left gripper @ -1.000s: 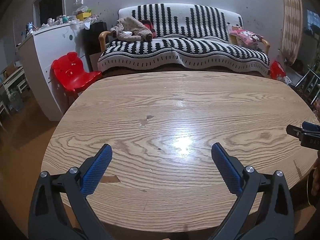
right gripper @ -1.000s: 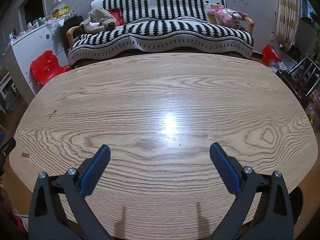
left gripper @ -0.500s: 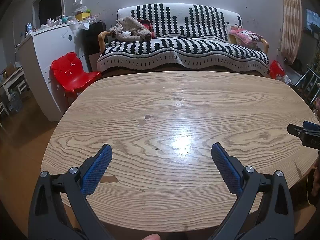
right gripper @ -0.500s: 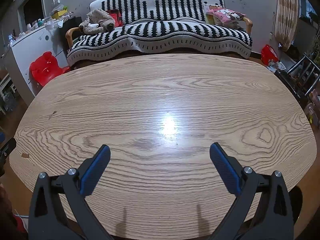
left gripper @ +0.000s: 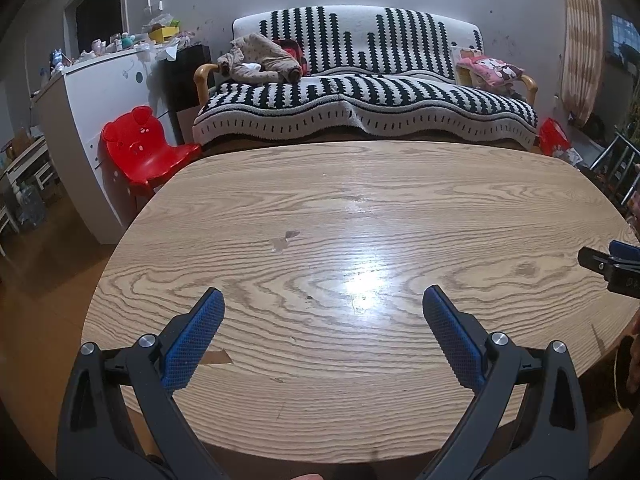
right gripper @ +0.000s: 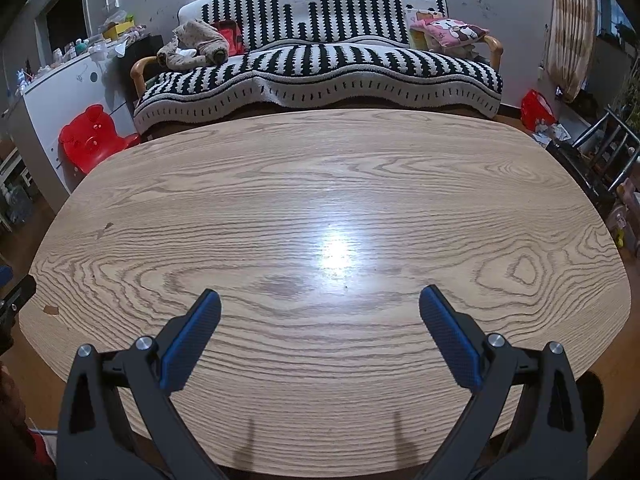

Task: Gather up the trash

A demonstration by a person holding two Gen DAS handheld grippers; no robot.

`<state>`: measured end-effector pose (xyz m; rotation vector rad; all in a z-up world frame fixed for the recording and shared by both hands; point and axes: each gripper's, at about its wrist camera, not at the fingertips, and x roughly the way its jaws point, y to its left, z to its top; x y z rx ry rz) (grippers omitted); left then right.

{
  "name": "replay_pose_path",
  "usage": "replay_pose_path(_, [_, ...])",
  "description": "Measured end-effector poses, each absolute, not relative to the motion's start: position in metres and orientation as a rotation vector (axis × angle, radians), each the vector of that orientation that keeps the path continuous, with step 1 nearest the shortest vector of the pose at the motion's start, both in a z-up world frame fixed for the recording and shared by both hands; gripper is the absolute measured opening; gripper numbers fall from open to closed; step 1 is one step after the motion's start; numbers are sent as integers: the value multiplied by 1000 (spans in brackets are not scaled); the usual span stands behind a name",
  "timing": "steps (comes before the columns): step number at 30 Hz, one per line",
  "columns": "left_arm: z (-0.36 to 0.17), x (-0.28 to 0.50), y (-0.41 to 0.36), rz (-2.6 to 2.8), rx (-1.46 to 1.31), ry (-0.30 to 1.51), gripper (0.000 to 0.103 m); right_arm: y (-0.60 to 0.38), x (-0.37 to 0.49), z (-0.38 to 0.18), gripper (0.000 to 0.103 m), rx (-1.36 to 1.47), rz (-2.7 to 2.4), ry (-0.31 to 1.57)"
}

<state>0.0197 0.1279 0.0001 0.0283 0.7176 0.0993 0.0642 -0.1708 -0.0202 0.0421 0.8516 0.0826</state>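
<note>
A: While both grippers hang over the near edge of the oval wooden tabletop (left gripper: 360,208), what do you see between their fingers?

B: Nothing. The left gripper (left gripper: 323,320) has its blue-padded fingers (left gripper: 192,340) spread wide with only bare wood between them, and the right gripper (right gripper: 320,318) is spread wide in the same way.

A: Where is the trash?

B: I see only small bits. In the left view a brown paper scrap (left gripper: 218,357) lies flat on the wood at 7 o'clock, just beside the left finger. A small pale and brown mark or scrap (left gripper: 285,239) sits near the middle, toward 11 o'clock; I cannot tell which it is. In the right view the brown scrap (right gripper: 51,310) is at 9 o'clock, close to the edge.

A: And around the tabletop?

B: At 12 o'clock stands a sofa with a black-and-white striped cover (right gripper: 320,64), a beige garment (right gripper: 192,46) and a pink cushion (right gripper: 454,32) on it. At 10 o'clock is a red bear-shaped child's chair (left gripper: 144,148) beside a white cabinet (left gripper: 104,92).
</note>
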Motion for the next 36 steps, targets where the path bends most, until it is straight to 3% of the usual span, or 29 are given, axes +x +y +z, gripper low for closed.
replay_pose_path(36, [1, 22, 118, 87, 14, 730, 96, -176, 62, -25, 96, 44, 69, 863])
